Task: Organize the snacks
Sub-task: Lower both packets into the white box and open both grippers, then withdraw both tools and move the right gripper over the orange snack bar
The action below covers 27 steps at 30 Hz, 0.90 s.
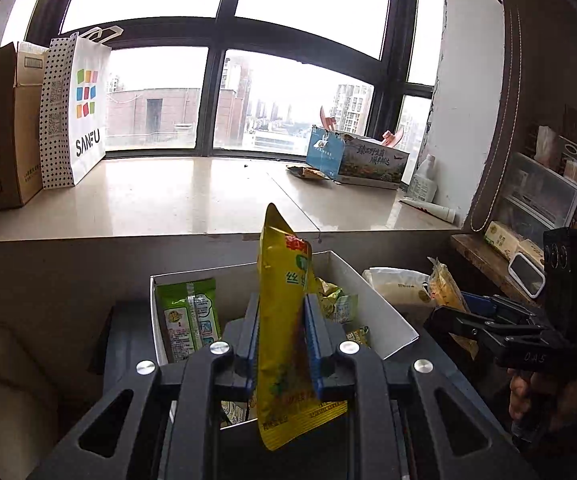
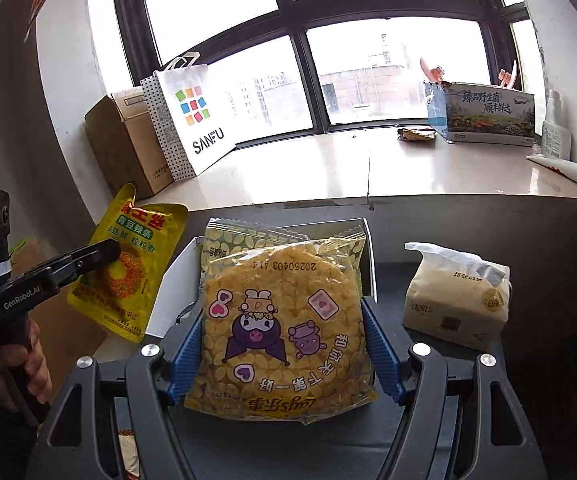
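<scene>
Snacks are mid-transfer, one packet in each gripper, both held over the white open-topped cardboard box (image 1: pixel 368 300) that stands on a dark surface below the pale stone windowsill (image 1: pixel 168 196).

Left wrist view: the left gripper (image 1: pixel 281 340) is clamped on a tall yellow foil snack pouch (image 1: pixel 284 320), held edge-on and upright between the blue pads. Beyond it the box already holds a green plastic snack packet (image 1: pixel 188 316) against its left wall and smaller yellow-green packets (image 1: pixel 338 300) toward its right wall. The right gripper (image 1: pixel 484 316) shows at the right edge of the view, beside a cream tissue pack (image 1: pixel 400 284).

Right wrist view: the right gripper (image 2: pixel 284 344) stands wide, its pads pressed on the two side edges of a round yellow corn-cake packet with cartoon print (image 2: pixel 284 328), held flat. The box lies just behind, largely hidden by the packet.

Step in hand, as judged: carrying both packets, either toward or out of the box; the views do not settle which. The next move likely calls for lowering each packet into a free gap, the pouch kept upright, and releasing only once it rests.
</scene>
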Motion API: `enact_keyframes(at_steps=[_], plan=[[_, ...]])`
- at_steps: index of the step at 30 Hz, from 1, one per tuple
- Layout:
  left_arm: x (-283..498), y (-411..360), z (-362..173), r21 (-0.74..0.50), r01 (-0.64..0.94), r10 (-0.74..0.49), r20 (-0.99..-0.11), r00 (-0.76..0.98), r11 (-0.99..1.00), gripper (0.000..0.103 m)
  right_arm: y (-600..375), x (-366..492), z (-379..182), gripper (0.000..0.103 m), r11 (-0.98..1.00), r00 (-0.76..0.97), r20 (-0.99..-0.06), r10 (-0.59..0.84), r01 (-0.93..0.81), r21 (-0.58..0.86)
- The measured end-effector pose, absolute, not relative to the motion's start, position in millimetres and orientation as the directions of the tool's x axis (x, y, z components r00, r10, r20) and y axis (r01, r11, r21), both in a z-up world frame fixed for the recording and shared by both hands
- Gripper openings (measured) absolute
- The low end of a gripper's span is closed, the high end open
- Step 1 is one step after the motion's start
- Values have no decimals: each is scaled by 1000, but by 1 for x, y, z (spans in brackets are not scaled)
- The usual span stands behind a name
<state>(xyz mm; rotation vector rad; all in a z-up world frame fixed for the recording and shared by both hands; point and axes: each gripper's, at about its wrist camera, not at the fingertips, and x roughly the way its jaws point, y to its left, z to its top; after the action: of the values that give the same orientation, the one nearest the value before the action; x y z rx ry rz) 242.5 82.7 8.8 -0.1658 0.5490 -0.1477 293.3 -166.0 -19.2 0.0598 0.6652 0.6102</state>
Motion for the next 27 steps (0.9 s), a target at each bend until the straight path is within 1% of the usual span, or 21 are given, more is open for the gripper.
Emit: enact_keyframes(at_steps=[2, 6, 7, 8, 9, 10, 11, 12, 15, 17, 21, 24, 27], plan=[[263, 87, 6, -195, 77, -170, -522, 836, 978, 22, -155, 319, -17, 76, 824, 612, -567, 551, -507, 254], [289, 94, 0, -183, 45, -140, -546, 826, 982, 23, -136, 354, -14, 76, 834, 615, -583, 530, -501, 230], [294, 94, -3, -188, 38, -140, -566, 812, 981, 28, -132, 360, -14, 77, 830, 609, -586, 534, -508, 228], [299, 96, -6, -185, 19, -126, -589, 798, 983, 37, -129, 365, -14, 80, 833, 609, -591, 530, -506, 225], [301, 98, -9, -180, -7, -105, -605, 789, 984, 69, -126, 369, -15, 96, 841, 612, -601, 514, -496, 214], [300, 101, -11, -177, -37, -80, -609, 789, 983, 103, -125, 370, -17, 103, 864, 630, -615, 473, -467, 186], [296, 105, -12, -177, -57, -62, -597, 800, 983, 102, -127, 370, -17, 103, 889, 661, -617, 427, -431, 153], [292, 107, -13, -178, -58, -60, -591, 805, 982, 103, -129, 369, -18, 103, 898, 676, -612, 409, -416, 141], [281, 109, -17, -163, -43, -65, -603, 795, 986, 103, -139, 363, -22, 103, 896, 672, -612, 416, -418, 149], [273, 107, -14, -146, -32, -62, -594, 802, 989, 103, -144, 355, -21, 103, 901, 683, -607, 407, -411, 141], [250, 103, -5, -153, -15, -77, -576, 814, 988, 103, -154, 330, -9, 103, 877, 687, -559, 464, -445, 182], [228, 95, 3, -145, 6, -87, -560, 824, 989, 103, -156, 301, 4, 103, 850, 690, -518, 505, -503, 157], [199, 85, 8, -131, 28, -95, -542, 835, 991, 103, -159, 271, 11, 103, 821, 678, -501, 538, -557, 128]])
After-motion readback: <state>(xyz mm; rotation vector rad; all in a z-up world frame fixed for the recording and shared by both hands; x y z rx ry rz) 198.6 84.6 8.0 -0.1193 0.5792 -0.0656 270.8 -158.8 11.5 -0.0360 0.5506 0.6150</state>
